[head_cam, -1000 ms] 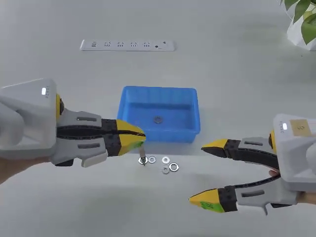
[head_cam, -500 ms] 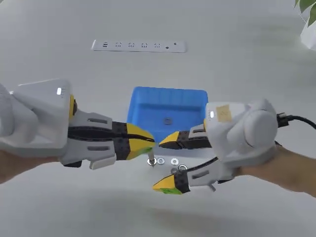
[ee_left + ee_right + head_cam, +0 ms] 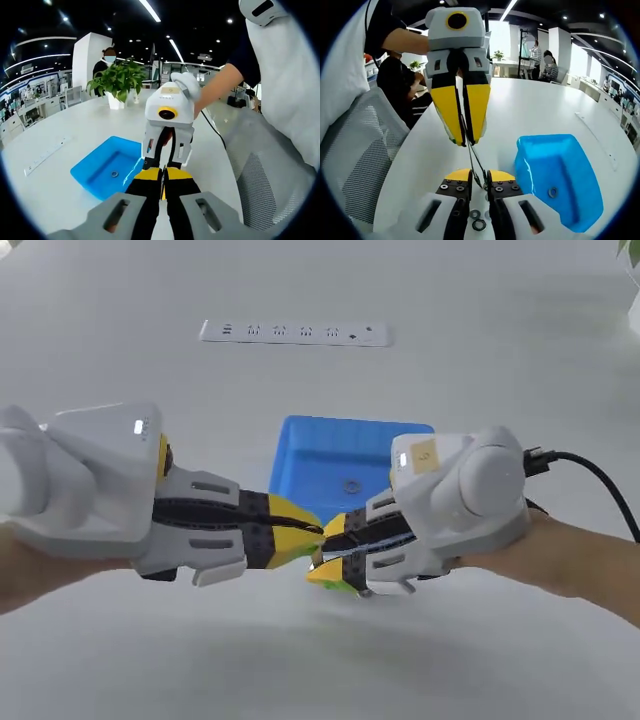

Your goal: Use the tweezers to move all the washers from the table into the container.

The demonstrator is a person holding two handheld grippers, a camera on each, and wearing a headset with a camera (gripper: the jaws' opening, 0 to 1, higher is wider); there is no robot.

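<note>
The left gripper (image 3: pixel 308 537) and right gripper (image 3: pixel 330 552) meet tip to tip before the blue container (image 3: pixel 300 443). One washer (image 3: pixel 351 486) lies inside

Bright blue on the container (image 3: pixel 300 428); dull silver-grey on the one washer (image 3: pixel 351 486) inside it and on the washers (image 3: pixel 475 224) lying on the pale grey-white counter (image 3: pixel 480 370). Yellow at the tips of the left tongs (image 3: pixel 465 141), black behind, white on the body; same on the right tongs (image 3: pixel 327 552), with a touch of green on the lower tip. Thin dark metal for the tweezers (image 3: pixel 476 162). White power strip (image 3: pixel 294 333), black cable (image 3: pixel 590 472), green plant (image 3: pixel 116 80), grey mesh pattern on the chair (image 3: pixel 355 150).
</note>
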